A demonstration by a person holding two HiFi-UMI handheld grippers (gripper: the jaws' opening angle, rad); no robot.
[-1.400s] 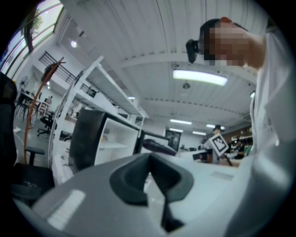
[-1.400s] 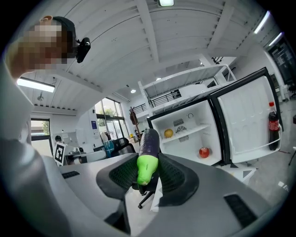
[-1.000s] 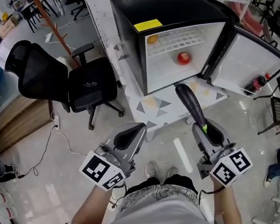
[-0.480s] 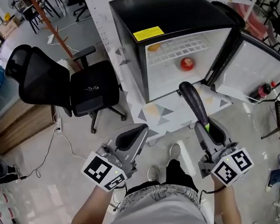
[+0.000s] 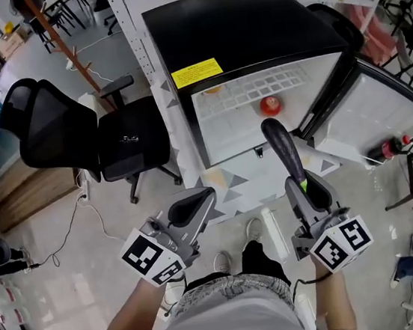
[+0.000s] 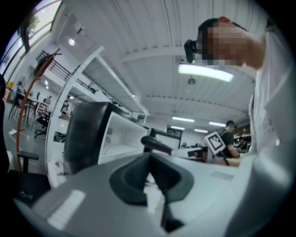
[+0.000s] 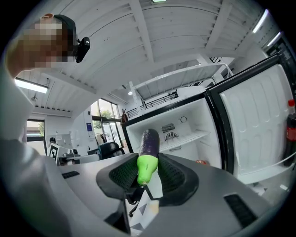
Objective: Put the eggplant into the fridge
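Head view: nearer the open fridge [image 5: 234, 28] than a second ago, carrying the eggplant [image 5: 282, 147] out front in the right gripper [image 5: 305, 191], not yet inside. Left gripper view: left gripper [image 6: 149, 161] pressed together, empty. Right gripper view: pinching the eggplant's green stem end, aimed into the fridge; only the reach in left

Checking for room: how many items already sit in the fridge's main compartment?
2: a red round item near the front, an orange item back left. More may be hidden.
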